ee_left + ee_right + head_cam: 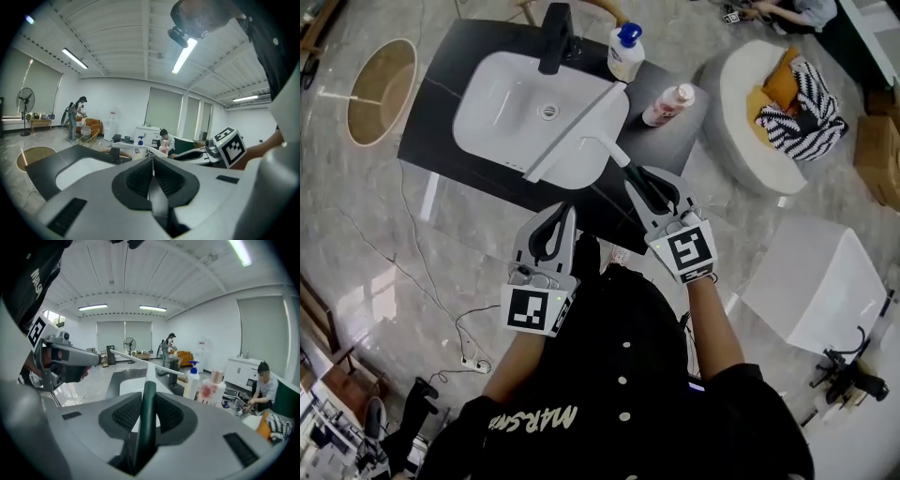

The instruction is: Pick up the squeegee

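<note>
Right claw (pixel 645 180) grasps the squeegee (pixel 577 129) by its dark handle, with the blade over the white sink (pixel 497 112). Left claw (pixel 555 225), nearer, is clenched on nothing.

you've got two grippers, the left gripper (pixel 565 210) and the right gripper (pixel 637 180), and one squeegee (pixel 572 131). count one dark counter (pixel 436 127), one white basin (pixel 487 89) and one black faucet (pixel 555 37). you see two bottles: one pump bottle (pixel 625 54), one pink-capped bottle (pixel 667 105). add one round wooden tub (pixel 382 89), one white round seat (pixel 736 112), one white cube (pixel 811 281) (plus one cardboard box (pixel 879 155)). two people: one standing person (pixel 74 117), one seated person (pixel 165 139).
</note>
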`<state>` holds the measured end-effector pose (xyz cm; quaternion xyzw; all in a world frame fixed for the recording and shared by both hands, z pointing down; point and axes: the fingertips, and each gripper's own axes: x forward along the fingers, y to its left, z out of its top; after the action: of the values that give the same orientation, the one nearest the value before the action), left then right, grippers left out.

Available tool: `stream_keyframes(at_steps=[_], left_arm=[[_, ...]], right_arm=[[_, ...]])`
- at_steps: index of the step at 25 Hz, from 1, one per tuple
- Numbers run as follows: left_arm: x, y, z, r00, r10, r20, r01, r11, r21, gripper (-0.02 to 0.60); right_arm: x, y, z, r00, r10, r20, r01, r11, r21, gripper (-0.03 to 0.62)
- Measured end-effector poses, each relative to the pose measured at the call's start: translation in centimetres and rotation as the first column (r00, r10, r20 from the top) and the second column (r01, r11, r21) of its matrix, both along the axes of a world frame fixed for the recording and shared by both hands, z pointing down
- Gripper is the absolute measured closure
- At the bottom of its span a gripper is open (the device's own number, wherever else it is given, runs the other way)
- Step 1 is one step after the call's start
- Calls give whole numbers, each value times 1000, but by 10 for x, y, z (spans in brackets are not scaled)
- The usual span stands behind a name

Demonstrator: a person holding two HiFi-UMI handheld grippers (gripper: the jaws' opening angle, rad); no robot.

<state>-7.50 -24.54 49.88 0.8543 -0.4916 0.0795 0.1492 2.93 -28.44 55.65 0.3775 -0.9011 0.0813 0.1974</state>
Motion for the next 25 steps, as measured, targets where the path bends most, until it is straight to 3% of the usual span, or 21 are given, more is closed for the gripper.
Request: stream_keyframes(at_steps=[8,13,18,25], left_arm=[[-4,-17,-44,1000,-16,-12,17,996,88,560],[2,-44,-76,999,-8,-39,15,985,173,560],[10,-47,-96,998,8,-55,3,980,197,560],[17,-64,-128,998,23,-64,-4,962,273,560]], right_arm=[[9,-7,-94,995,57,86,-71,984,164,503],[23,-22,-137,984,102,147,-138,956,258,503],[33,-18,-168,970,135,201,-189,940,283,503],[56,-24,-211,948,172,268,-265,893,365,503]])
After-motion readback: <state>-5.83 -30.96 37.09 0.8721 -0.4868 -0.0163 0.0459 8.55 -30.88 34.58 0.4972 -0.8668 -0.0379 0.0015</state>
